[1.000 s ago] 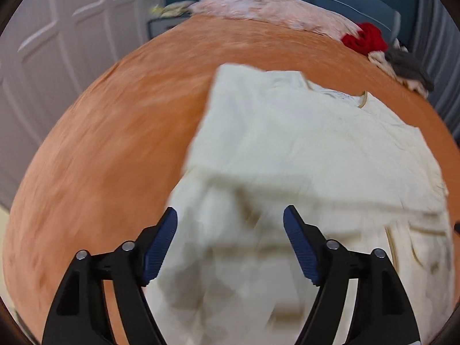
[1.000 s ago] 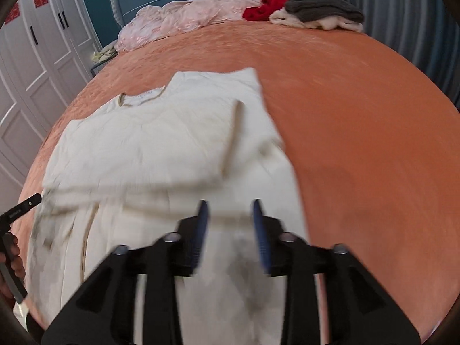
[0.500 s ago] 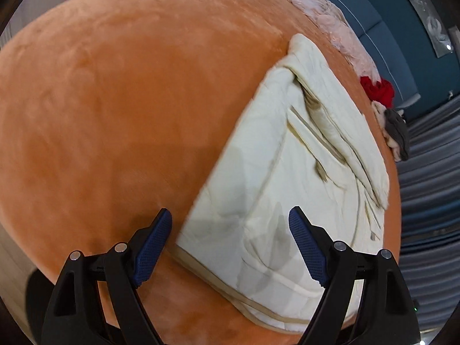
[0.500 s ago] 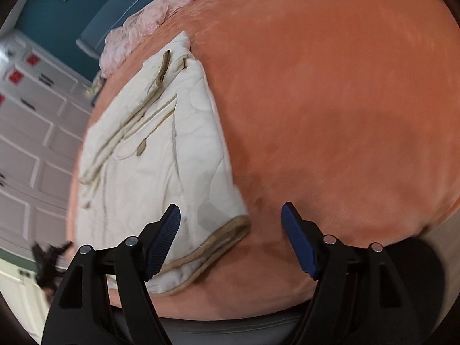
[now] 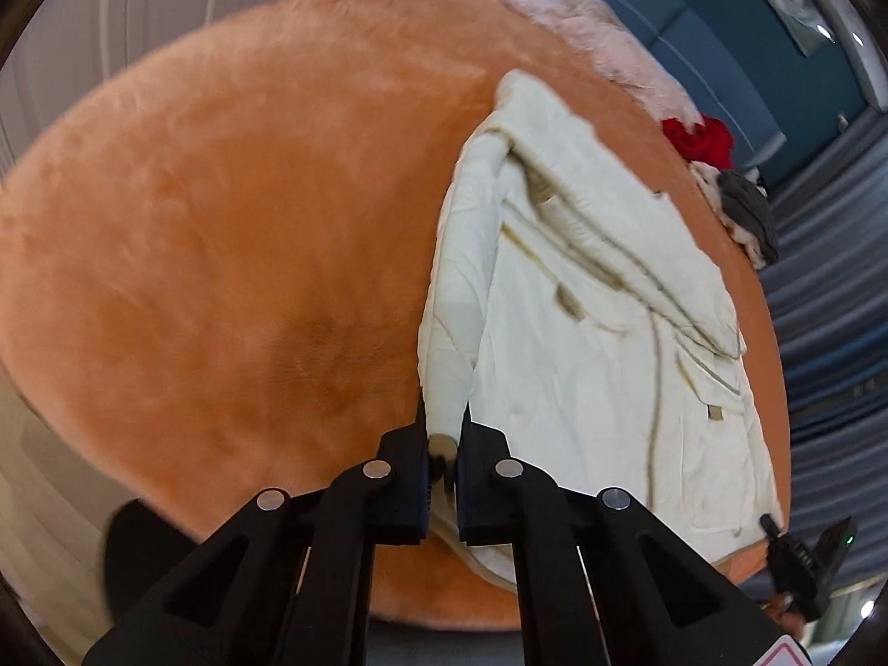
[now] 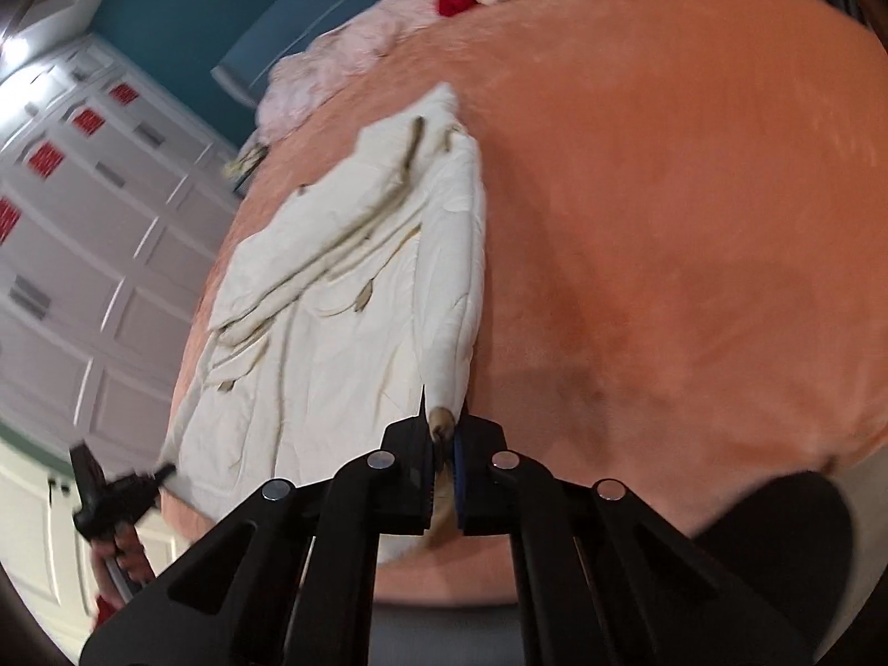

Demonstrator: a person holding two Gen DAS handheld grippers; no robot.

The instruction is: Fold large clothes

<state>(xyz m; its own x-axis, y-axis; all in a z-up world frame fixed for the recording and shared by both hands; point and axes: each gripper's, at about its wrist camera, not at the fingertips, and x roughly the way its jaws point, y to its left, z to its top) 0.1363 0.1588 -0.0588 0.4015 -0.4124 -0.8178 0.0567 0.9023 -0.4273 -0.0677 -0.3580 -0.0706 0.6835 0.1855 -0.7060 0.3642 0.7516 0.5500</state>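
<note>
A cream quilted garment (image 5: 588, 327) with tan trim lies partly folded on an orange bed (image 5: 222, 255). My left gripper (image 5: 443, 452) is shut on the garment's near left hem corner, pulling a ridge of cloth toward me. My right gripper (image 6: 442, 447) is shut on the garment's (image 6: 344, 299) near right hem corner in the same way. Each gripper shows small in the other's view, at the near bed edge: the right one (image 5: 799, 560) and the left one (image 6: 111, 499).
A pink blanket (image 5: 583, 28), a red cloth (image 5: 702, 139) and a grey cloth pile (image 5: 746, 211) lie at the far end of the bed. White panelled wardrobe doors (image 6: 72, 233) stand to the left. A blue headboard (image 6: 311, 16) is behind.
Both grippers, open half a second ago above the hem corners, have closed on the corners. The cloth edges now rise into the jaws.
</note>
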